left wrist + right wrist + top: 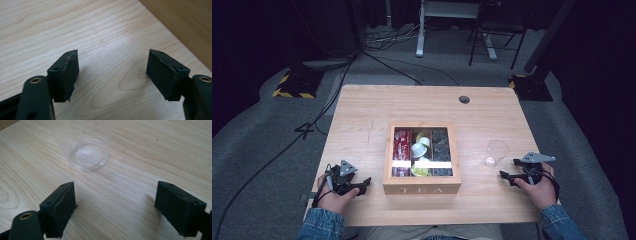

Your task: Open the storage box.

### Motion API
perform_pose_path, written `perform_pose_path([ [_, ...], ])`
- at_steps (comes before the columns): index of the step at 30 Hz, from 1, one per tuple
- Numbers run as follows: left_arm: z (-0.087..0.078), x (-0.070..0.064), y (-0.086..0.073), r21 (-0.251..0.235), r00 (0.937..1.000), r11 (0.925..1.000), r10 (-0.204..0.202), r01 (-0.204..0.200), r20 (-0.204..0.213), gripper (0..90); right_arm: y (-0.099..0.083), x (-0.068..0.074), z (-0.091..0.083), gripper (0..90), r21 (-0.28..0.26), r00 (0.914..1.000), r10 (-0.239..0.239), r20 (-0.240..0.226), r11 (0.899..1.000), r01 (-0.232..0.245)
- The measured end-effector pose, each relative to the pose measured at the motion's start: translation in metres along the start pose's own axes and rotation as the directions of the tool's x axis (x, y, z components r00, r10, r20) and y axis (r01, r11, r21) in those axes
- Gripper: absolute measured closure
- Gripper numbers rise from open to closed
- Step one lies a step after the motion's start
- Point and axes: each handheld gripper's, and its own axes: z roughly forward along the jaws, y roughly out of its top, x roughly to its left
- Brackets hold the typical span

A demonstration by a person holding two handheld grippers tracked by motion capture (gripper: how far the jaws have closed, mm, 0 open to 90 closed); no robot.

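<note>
Table: my light wooden table carries everything.
Box: wooden glass-lidded tea box sits centre.
Cup: clear plastic cup stands upright, just ahead of my right gripper.
Grippers: right and left gripper both gape, empty.
Approach: I'd straddle the cup and squeeze gently.

Bright overhead light on the table, dark surroundings, soft shadows

— What does the person wear?
— Blue denim sleeves, cuffs at five and seven o'clock.
— And the tools?
— Left gripper and right gripper: black, screwed jaw pads, brass pivots, grey three-cornered plates, black cables.
</note>
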Motion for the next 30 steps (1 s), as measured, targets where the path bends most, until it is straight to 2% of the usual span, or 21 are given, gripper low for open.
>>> perform_pose_path([
  [8,-0.019,-0.005,0.011,-0.031,0.9994,0.9991,0.028,-0.028,0.021,28.2,0.0,0.0,0.0,16.6,0.001,1.0,-0.001,-0.001,1.0,0.001],
  [11,-0.027,-0.007,0.015,-0.051,0.9994,0.9984,0.026,-0.025,0.024,29.1,0.0,0.0,0.0,16.7,0.0,1.0,0.0,0.0,1.0,0.0],
  [13,-0.037,-0.008,0.018,-0.083,0.9993,0.9964,0.019,-0.016,0.034,29.8,0.0,0.0,0.0,16.7,0.0,1.0,0.0,0.0,1.0,0.0],
  [17,-0.045,-0.01,0.02,-0.103,0.9989,0.9946,0.018,-0.013,0.043,30.5,0.0,0.0,0.0,16.7,0.0,1.0,0.0,0.0,1.0,0.0],
  [20,-0.06,-0.018,0.021,-0.152,0.996,0.9883,0.025,-0.011,0.086,30.6,0.0,0.0,0.0,16.7,0.0,1.0,-0.001,0.0,1.0,0.001],
  [21,-0.06,-0.018,0.021,-0.152,0.996,0.9883,0.025,-0.011,0.086,30.7,0.0,0.0,0.0,16.7,0.0,1.0,0.0,-0.002,1.0,0.0],
  [22,-0.067,-0.025,0.02,-0.163,0.9947,0.9864,0.036,-0.02,0.096,30.8,0.0,0.0,0.0,16.8,-0.001,1.0,-0.001,-0.002,1.0,0.001],
  [23,-0.067,-0.025,0.02,-0.163,0.9947,0.9864,0.036,-0.02,0.096,31.2,0.0,0.0,0.0,16.8,-0.001,1.0,-0.001,-0.002,1.0,0.001],
  [24,-0.072,-0.033,0.016,-0.165,0.9938,0.9858,0.045,-0.028,0.101,32.4,0.0,0.0,0.0,16.9,0.0,1.0,-0.001,-0.003,1.0,0.001],
  [25,-0.072,-0.033,0.016,-0.165,0.9938,0.9858,0.045,-0.028,0.101,33.4,0.0,0.0,0.0,16.9,0.0,1.0,-0.001,-0.003,1.0,0.001],
  [26,-0.075,-0.043,0.014,-0.167,0.9895,0.9845,0.076,-0.055,0.123,34.0,0.0,0.0,0.0,16.9,0.0,1.0,-0.001,-0.003,1.0,0.001],
  [27,-0.075,-0.043,0.014,-0.167,0.9895,0.9845,0.076,-0.055,0.123,34.3,0.0,0.0,0.0,16.9,0.0,1.0,-0.001,-0.003,1.0,0.001],
  [28,-0.075,-0.051,0.013,-0.173,0.9852,0.9824,0.096,-0.071,0.142,34.6,0.0,0.0,0.0,16.9,0.0,1.0,-0.001,-0.003,1.0,0.001],
  [30,-0.075,-0.058,0.013,-0.175,0.9789,0.9802,0.123,-0.094,0.163,35.8,0.0,0.0,0.0,16.8,0.0,1.0,-0.001,-0.003,1.0,0.001],
])
